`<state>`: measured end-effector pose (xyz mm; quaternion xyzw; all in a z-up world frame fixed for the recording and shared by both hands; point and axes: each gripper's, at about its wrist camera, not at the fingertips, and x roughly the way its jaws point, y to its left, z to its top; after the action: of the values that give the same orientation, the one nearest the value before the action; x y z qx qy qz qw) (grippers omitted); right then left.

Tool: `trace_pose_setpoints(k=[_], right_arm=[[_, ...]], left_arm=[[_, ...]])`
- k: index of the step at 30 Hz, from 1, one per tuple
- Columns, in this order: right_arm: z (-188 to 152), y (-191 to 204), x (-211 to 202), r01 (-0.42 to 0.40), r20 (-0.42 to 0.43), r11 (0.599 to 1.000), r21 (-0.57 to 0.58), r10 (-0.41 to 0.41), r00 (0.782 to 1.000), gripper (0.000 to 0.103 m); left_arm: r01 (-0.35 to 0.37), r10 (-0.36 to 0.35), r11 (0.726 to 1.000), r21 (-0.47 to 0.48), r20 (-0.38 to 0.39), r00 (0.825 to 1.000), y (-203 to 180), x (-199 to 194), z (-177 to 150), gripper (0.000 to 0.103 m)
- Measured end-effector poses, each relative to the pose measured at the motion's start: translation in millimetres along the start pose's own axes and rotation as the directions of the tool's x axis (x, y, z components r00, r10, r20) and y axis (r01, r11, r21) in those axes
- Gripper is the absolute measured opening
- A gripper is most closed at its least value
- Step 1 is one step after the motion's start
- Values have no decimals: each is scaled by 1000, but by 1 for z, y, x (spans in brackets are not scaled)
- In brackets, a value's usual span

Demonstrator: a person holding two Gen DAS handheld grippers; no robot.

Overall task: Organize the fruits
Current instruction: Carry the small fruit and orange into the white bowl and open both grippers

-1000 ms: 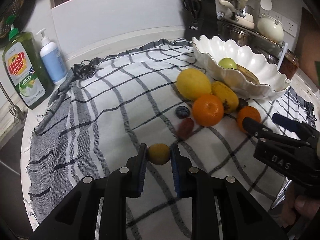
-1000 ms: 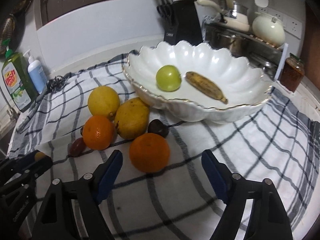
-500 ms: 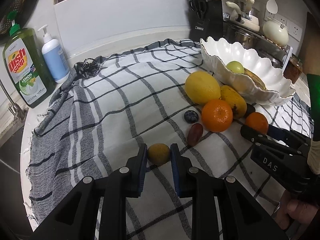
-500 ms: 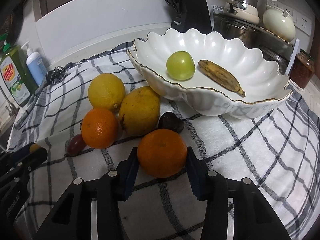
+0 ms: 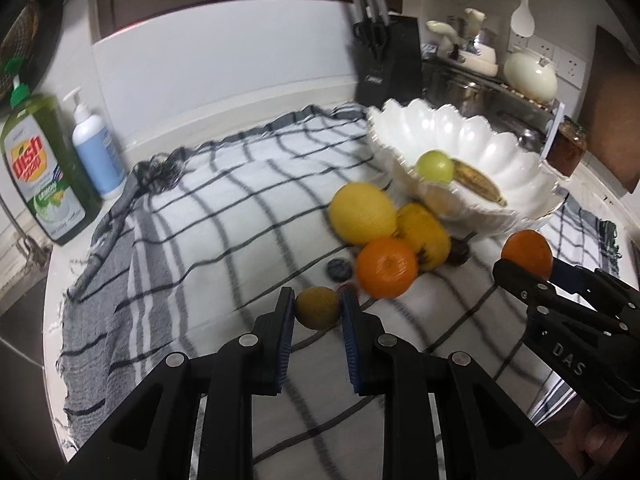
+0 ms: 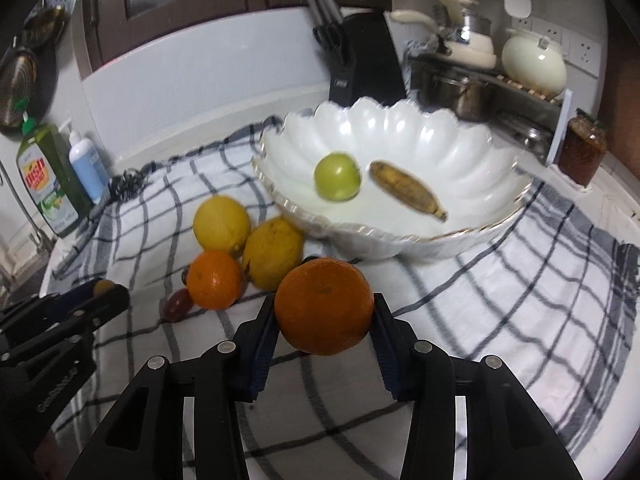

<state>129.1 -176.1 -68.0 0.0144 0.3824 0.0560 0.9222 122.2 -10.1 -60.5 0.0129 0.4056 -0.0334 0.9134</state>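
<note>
Left wrist view: left claw (image 5: 317, 312) clenched narrowly on a small yellow-brown fruit (image 5: 317, 307), both pads pressing its sides, raised over the checked cloth (image 5: 224, 216). Beyond it, close together on the cloth, an orange (image 5: 386, 267), a lemon (image 5: 363, 213), a yellow mango (image 5: 424, 230) and a blueberry (image 5: 340, 269). Behind those, a white scalloped bowl (image 5: 472, 140) with a green fruit (image 5: 434, 165) and a banana (image 5: 478, 182) inside. At the right edge, right claw (image 5: 532, 266) gripping a second orange (image 5: 526, 254).

Right wrist view: right claw (image 6: 324, 314) spread about halfway, grasping the second orange (image 6: 324, 306) between both pads, lifted clear of the cloth (image 6: 520, 280), just in front of the bowl (image 6: 400, 128). Far left, left claw (image 6: 105, 294) with the small fruit (image 6: 103, 286) barely showing between its fingers.
</note>
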Motion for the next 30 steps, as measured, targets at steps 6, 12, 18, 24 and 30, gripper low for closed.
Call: trace_pose_setpoints(k=[6,12,18,24,30], right_arm=[[15,-21,-22,25,49,999,25,-26,998,45],[31,-46,-33,67,82,997,48,-71,994,45],[50,-69,-39,111,113,992,55,-116,987,45],[71,-90,-31,124,114,990,69,-131,985,45],[88,-102,-10,149,100,987,58,-154,983,45]], left_arm=[[38,-39,999,31,37,999,-23,-8,22,24],[61,-67,996,68,85,994,-48,-12,48,24],[89,-100,991,99,113,989,-72,-7,78,24],[117,-131,987,113,122,984,-89,5,102,24],[120,-132,986,119,98,986,-97,36,121,24]])
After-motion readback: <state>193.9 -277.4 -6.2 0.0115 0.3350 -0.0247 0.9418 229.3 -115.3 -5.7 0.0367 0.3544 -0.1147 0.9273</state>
